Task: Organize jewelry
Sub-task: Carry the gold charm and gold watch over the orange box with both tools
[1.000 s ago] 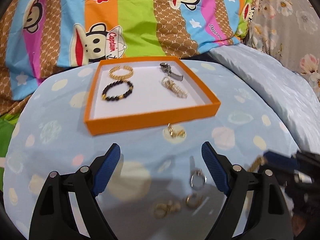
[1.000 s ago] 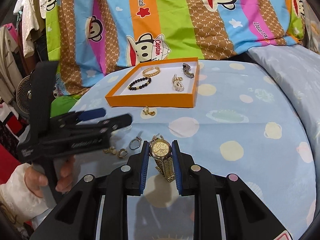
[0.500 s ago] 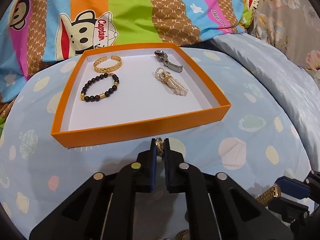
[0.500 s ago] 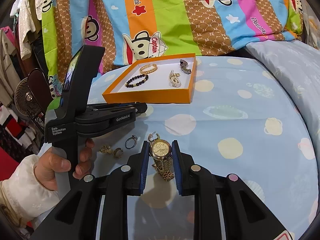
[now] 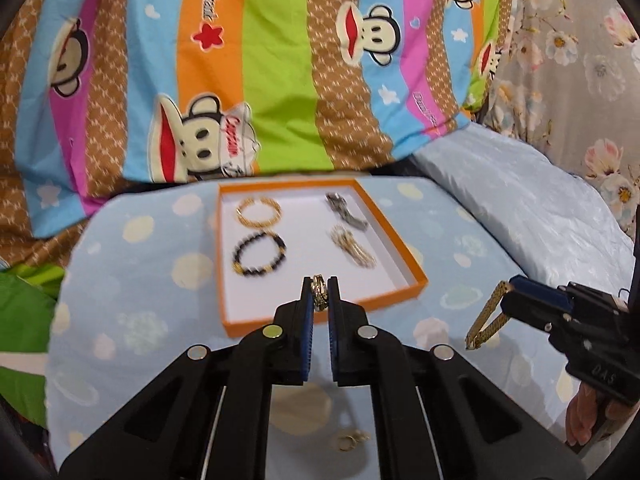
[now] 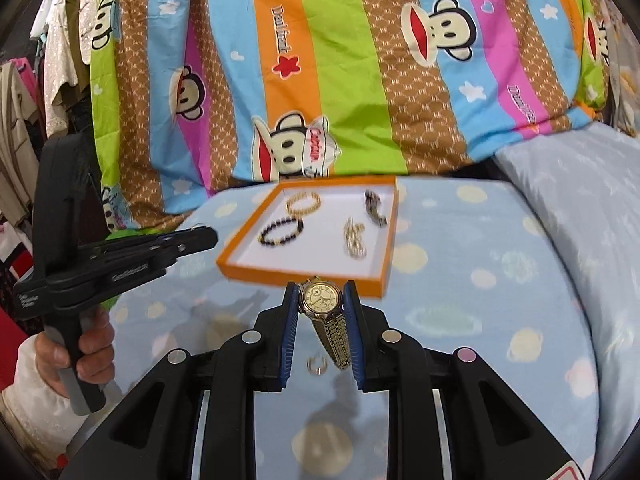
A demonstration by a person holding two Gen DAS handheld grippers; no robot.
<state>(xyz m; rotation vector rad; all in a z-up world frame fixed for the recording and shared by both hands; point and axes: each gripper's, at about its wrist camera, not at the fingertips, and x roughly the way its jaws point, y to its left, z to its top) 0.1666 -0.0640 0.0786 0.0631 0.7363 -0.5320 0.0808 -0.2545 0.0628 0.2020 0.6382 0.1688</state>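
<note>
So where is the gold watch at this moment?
The gold watch is clamped in the right hand-held gripper, above the blue bedsheet, just before the near edge of the orange tray.

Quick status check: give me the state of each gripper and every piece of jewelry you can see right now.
left gripper: shut on gold ring, lifted near tray.
right gripper: shut on gold watch, band hanging.
orange tray: open, on the bedspread.
gold bangle: in tray.
black bead bracelet: in tray.
pearl bracelet: in tray.
silver watch: in tray.
loose earrings: on bedspread.
</note>
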